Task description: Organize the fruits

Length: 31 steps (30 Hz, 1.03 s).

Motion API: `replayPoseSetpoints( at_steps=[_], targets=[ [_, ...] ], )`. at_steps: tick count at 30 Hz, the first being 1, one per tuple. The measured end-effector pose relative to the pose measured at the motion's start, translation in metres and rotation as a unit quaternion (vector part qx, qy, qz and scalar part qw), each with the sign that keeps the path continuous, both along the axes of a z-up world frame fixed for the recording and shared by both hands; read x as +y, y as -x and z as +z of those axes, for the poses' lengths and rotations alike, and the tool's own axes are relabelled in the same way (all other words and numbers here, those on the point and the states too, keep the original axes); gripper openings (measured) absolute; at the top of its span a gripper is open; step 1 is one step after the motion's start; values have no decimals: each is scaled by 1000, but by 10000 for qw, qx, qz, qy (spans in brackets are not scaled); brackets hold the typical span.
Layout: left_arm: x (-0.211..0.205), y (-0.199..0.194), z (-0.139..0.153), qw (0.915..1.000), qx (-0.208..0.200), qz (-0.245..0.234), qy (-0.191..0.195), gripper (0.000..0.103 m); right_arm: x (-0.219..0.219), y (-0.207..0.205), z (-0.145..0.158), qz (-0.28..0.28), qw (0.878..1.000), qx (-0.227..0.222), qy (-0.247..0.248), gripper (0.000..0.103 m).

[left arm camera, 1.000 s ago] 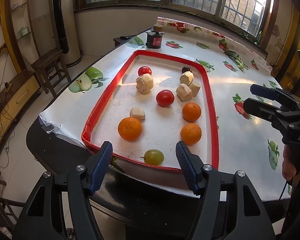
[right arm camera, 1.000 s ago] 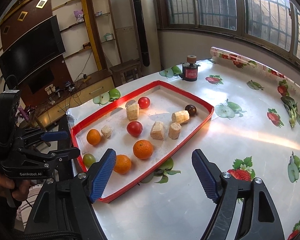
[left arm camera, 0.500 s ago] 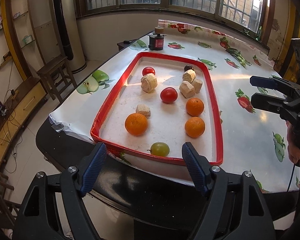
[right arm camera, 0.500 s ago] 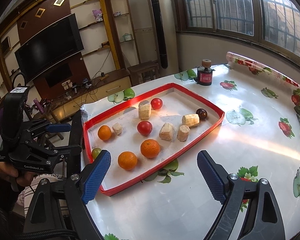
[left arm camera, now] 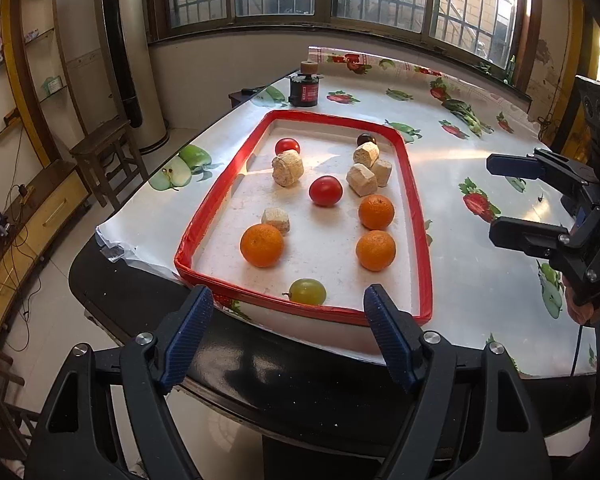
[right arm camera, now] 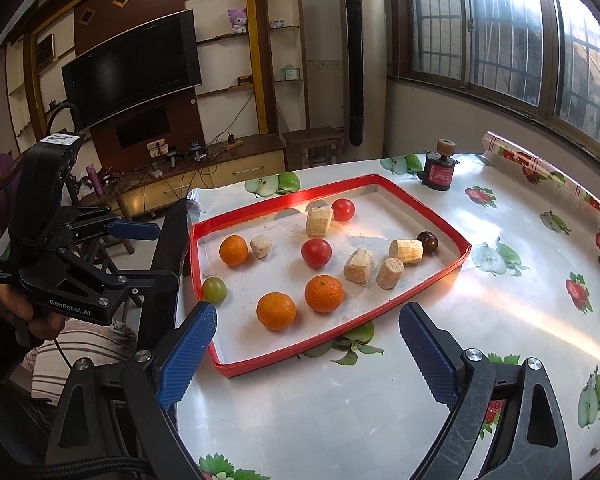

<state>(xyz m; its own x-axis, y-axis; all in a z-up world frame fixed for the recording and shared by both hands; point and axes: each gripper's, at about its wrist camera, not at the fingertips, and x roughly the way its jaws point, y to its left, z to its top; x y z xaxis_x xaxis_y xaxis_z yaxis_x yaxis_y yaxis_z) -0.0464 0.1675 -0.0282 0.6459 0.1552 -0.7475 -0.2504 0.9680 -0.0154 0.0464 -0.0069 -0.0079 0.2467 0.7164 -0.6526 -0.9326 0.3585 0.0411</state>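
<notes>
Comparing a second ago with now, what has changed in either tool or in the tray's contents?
Both tools have opened wider: the left tool earlier in the second, the right tool just now. Neither holds anything. Both views have pulled back slightly from the red-rimmed white tray. The three oranges, two red tomatoes, the green grape, the dark fruit and the beige chunks lie where they were.

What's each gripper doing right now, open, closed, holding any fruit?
Left gripper: open, empty, short of the red tray.
Right gripper: open, empty; its jaws have just been opening, nothing between them.
</notes>
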Motion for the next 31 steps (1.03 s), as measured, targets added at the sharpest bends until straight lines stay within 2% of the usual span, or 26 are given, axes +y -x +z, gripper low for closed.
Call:
replayPoseSetpoints(
  at_steps=[6,31],
  targets=[
    [-7,2,2,9996,-86,-24,-284,78,0,4,-4,-8,10000,-31,43,95],
    [-12,1,1,9997,-41,-5,-254,78,-6,10,-10,-70,9999,-53,106,95]
  ],
)
